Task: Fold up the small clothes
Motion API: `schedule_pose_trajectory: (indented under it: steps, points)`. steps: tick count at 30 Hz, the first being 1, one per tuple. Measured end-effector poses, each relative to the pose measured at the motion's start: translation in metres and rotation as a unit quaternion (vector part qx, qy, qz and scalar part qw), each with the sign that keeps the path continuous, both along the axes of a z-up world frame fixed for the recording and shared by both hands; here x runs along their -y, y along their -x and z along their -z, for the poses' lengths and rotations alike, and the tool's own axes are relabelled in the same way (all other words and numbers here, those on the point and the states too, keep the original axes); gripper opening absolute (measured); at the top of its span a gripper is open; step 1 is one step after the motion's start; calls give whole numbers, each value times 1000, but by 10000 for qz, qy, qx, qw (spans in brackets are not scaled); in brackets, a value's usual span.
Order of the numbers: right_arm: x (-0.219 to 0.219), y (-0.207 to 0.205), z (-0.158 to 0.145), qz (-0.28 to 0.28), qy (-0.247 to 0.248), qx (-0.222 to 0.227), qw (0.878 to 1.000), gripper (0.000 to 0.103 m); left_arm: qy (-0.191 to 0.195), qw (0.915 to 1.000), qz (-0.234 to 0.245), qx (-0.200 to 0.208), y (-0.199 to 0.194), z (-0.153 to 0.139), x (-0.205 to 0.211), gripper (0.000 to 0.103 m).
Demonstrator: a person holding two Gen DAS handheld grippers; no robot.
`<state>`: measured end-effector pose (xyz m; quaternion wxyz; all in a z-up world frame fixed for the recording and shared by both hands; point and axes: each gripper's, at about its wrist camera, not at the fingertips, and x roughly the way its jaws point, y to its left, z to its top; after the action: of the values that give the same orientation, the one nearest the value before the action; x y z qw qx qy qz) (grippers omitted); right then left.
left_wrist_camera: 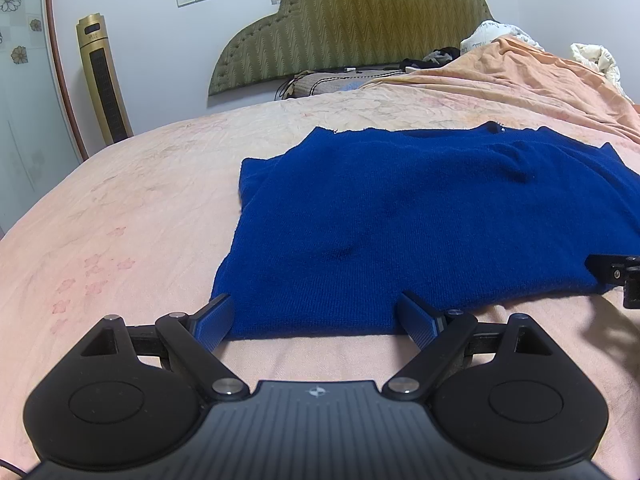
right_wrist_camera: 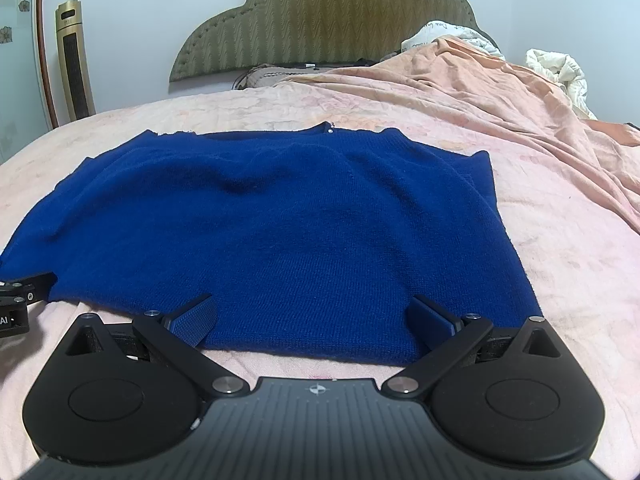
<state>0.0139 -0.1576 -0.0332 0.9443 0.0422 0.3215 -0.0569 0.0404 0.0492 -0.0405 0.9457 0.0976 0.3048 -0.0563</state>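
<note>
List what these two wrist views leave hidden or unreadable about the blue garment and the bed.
- Blue sweater, left wrist view: its right side is cut off by the frame edge.
- Right wrist view: its left corner leaves the frame.
- Both views: its underside lies against the bed sheet.
- Dark items by the headboard: too small to identify.

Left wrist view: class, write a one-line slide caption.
Open left gripper poised at the near hem of a blue sweater spread flat on a pink bedsheet.
</note>
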Motion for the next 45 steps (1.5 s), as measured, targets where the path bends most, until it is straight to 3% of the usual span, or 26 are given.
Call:
schedule_pose_trajectory:
  steps: [15, 45]
  points:
    - [4, 2, -1, 12, -111, 44, 9999, 102, -128, 9999, -63, 63, 2, 0, 5, 91]
    - [-1, 0, -1, -17, 162, -51, 9999, 103, 102, 9999, -78, -28, 0, 0, -1, 92]
